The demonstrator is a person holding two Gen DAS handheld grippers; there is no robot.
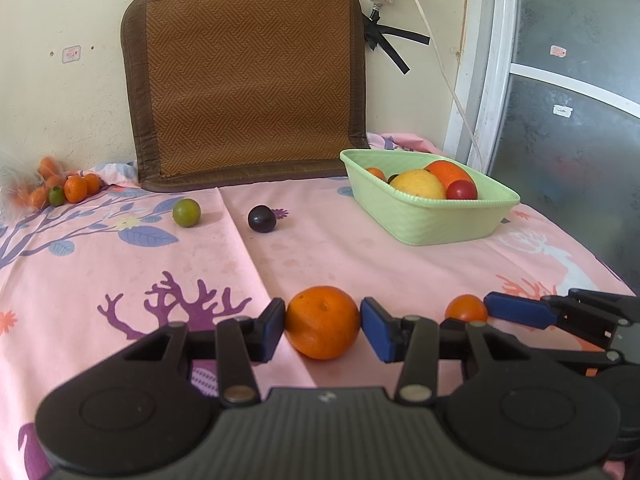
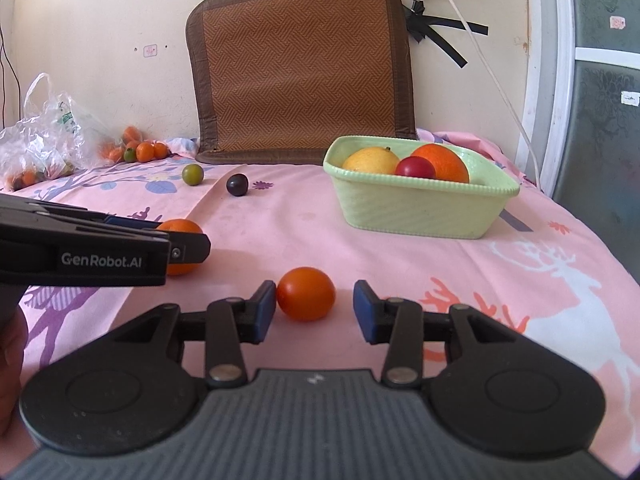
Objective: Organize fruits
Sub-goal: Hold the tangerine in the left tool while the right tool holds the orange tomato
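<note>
An orange [image 1: 322, 330] rests on the pink cloth with my left gripper [image 1: 323, 312] shut on it, both blue pads against its sides. A smaller red-orange fruit [image 2: 306, 294] lies between the jaws of my right gripper [image 2: 314, 290], which is open: the left pad is close against it and the right pad stands clear. A green basket [image 2: 416, 212] at the back right holds a yellow fruit, a large orange, a red fruit and smaller ones. A green fruit [image 1: 186, 212] and a dark plum [image 1: 261, 219] lie loose farther back.
Small oranges and a green fruit [image 2: 144, 150] are piled at the back left beside a plastic bag [image 2: 44, 136]. A woven brown mat [image 1: 248, 80] leans on the wall. A white cable [image 2: 496, 80] hangs at the right, near a glass door.
</note>
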